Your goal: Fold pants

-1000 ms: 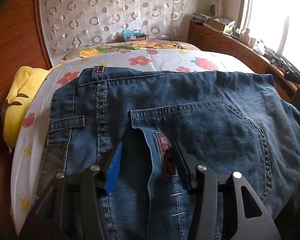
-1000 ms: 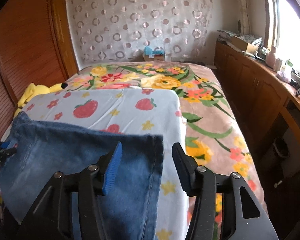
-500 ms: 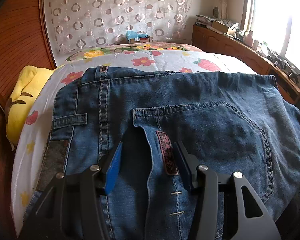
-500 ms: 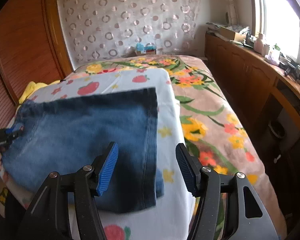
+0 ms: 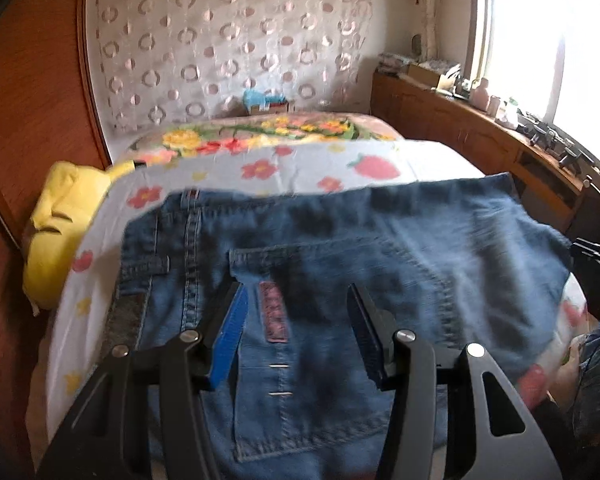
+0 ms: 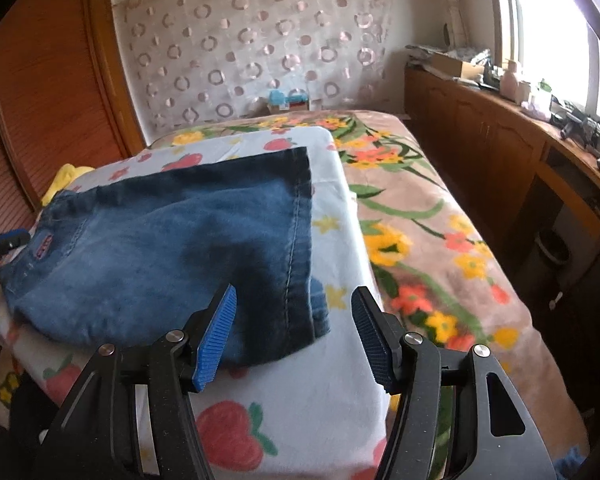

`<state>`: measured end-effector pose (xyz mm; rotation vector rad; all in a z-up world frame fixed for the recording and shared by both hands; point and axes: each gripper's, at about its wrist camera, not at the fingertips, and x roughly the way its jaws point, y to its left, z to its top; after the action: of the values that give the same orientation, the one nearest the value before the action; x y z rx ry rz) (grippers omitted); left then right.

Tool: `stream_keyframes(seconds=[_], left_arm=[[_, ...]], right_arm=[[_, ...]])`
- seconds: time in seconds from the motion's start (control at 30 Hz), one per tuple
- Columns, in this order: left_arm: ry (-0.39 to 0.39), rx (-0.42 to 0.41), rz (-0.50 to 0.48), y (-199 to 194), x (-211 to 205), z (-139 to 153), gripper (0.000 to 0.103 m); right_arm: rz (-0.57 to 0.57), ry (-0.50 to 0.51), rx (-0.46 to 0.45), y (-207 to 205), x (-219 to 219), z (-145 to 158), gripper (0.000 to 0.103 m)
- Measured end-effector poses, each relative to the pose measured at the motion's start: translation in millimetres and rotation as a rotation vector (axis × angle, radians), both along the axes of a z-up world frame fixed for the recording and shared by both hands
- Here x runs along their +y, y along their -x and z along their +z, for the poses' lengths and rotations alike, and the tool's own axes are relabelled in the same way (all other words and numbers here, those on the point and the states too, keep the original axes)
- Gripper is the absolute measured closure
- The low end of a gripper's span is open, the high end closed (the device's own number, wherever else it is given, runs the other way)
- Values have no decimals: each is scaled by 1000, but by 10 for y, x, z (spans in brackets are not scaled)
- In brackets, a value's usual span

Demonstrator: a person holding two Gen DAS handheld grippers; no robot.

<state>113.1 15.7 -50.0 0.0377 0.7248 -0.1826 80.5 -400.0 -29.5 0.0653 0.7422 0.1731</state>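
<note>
Folded blue jeans [image 5: 380, 248] lie flat on a strawberry-print blanket [image 5: 260, 168]. In the left wrist view I see their waistband, a back pocket and a pink label [image 5: 274, 312]. My left gripper [image 5: 296, 292] hovers over that label, open, with nothing between its pads. In the right wrist view the jeans [image 6: 160, 248] show their hem end. My right gripper [image 6: 295, 292] is open above the near hem corner, holding nothing. The left gripper's blue tip [image 6: 4, 240] peeks in at the waist end.
A yellow plush [image 5: 60, 224] lies beside the blanket on the left. The floral bedspread [image 6: 420, 220] stretches to the right, and a wooden cabinet [image 6: 500, 140] with clutter on top runs under the window. A wooden wardrobe [image 6: 40, 80] stands at the left.
My left gripper has risen and pulled back from the waistband. My right gripper has drawn back from the hem, its jaws a little wider. The jeans now lie flat on the blanket.
</note>
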Motion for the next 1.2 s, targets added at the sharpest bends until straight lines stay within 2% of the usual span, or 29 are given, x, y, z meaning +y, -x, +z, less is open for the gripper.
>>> stream_keyframes(seconds=[0.13,0.23,0.4,0.83,1.2], left_arm=[[-6,-40,-24,167,-139,215,52],[-13,-63,-37,249,-210,323,52],[-10,-82,-58,326,-306,404,52],[-6,-64,-65,362,-416,261,51],[0,-19,-51,339,-350,55,51]], right_arm=[[-6,-4,1,41,-10,6,41],[-9,-16,-5,76,-10,30,33],[-9,-26,-5,103,16,52,32],[-15,-34,8,97,90,43,32],[-16,-41,76,-4,163,-124,32]])
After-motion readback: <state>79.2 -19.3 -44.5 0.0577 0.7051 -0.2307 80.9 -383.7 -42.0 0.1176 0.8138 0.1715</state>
